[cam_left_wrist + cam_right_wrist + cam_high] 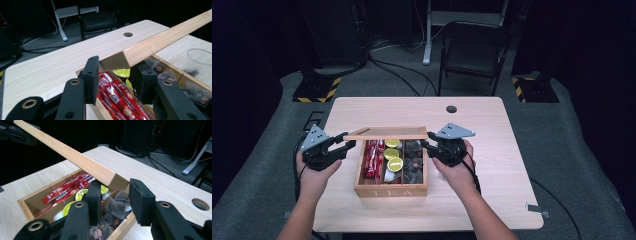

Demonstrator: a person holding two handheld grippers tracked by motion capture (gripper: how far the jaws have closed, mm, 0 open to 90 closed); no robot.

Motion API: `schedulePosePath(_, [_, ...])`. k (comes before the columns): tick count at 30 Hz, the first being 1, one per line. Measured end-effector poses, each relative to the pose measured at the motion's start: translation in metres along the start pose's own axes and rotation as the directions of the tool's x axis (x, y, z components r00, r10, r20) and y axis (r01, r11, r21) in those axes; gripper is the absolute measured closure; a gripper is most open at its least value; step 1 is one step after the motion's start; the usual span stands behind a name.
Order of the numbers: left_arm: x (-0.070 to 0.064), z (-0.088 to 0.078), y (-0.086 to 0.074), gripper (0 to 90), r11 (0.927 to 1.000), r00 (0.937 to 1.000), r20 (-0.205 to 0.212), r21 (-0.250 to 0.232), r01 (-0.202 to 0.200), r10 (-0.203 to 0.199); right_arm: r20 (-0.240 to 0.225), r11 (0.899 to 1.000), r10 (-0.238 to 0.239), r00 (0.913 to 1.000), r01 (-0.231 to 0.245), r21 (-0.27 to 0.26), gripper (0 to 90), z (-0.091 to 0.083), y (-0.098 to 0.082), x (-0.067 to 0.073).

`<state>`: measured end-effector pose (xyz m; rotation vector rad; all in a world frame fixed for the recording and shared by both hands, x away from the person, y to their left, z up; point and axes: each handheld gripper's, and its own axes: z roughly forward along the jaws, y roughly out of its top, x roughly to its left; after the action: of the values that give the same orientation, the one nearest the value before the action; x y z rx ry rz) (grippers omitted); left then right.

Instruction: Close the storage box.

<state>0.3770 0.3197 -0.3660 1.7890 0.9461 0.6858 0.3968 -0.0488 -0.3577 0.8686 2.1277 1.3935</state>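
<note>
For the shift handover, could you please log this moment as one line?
left gripper: shut on lid | right gripper: shut on lid | lid: raised over open tea box | box: on table

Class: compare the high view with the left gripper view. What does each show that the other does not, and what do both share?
High view alone: both hands, the left tool and the right tool at opposite ends of the raised lid, the letters TEA on the front wall of the wooden box, and striped floor plates.

Left gripper view alone: that tool's pads pressed on the lid's corner, print on the red sachets, and the lid's clear window.

Both: the lid, box, yellow-topped pods, folding chair and the table's round hole.
</note>
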Motion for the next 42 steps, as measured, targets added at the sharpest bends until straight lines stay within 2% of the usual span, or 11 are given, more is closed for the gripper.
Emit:
schedulePosePath(5, [-0.002,0.0,0.003,60.3,0.9996,1.0,-0.009,0.027,0.001,-0.001,-0.009,1.0,-0.01,0.9999,0.01,0.003,62.8,0.0,0.0,-0.001])
schedulePosePath(9, [-0.003,0.0,0.004,60.2,0.9995,0.9998,-0.017,0.032,0.008,-0.008,-0.011,1.0,-0.015,0.9998,0.015,-0.005,63.1,0.0,-0.002,-0.001])
schedulePosePath(10, [-0.004,-0.001,0.005,60.3,0.999,0.9998,-0.02,0.045,-0.002,0.003,-0.01,1.0,-0.021,0.9997,0.021,-0.008,63.1,0.0,-0.002,-0.002])
schedulePosePath(19, [-0.008,-0.003,-0.001,60.2,0.9989,0.9995,-0.031,0.046,-0.01,0.011,-0.014,1.0,-0.012,0.9998,0.012,-0.012,63.3,-0.002,-0.009,0.002])
schedulePosePath(26, [-0.009,-0.005,-0.005,60.1,0.9983,0.9997,-0.019,0.057,-0.014,0.015,-0.009,1.0,-0.031,0.9995,0.031,0.001,63.3,-0.003,-0.012,0.005])
schedulePosePath(29, [-0.01,-0.005,-0.007,60.1,0.9983,0.9998,-0.016,0.056,-0.012,0.013,-0.011,1.0,-0.02,0.9997,0.02,0.007,63.3,-0.004,-0.013,0.006])
schedulePosePath(42, [-0.011,-0.007,-0.01,60.1,0.9977,0.9998,-0.01,0.066,-0.018,0.019,-0.012,0.999,-0.031,0.9994,0.031,0.019,63.4,-0.005,-0.017,0.008])
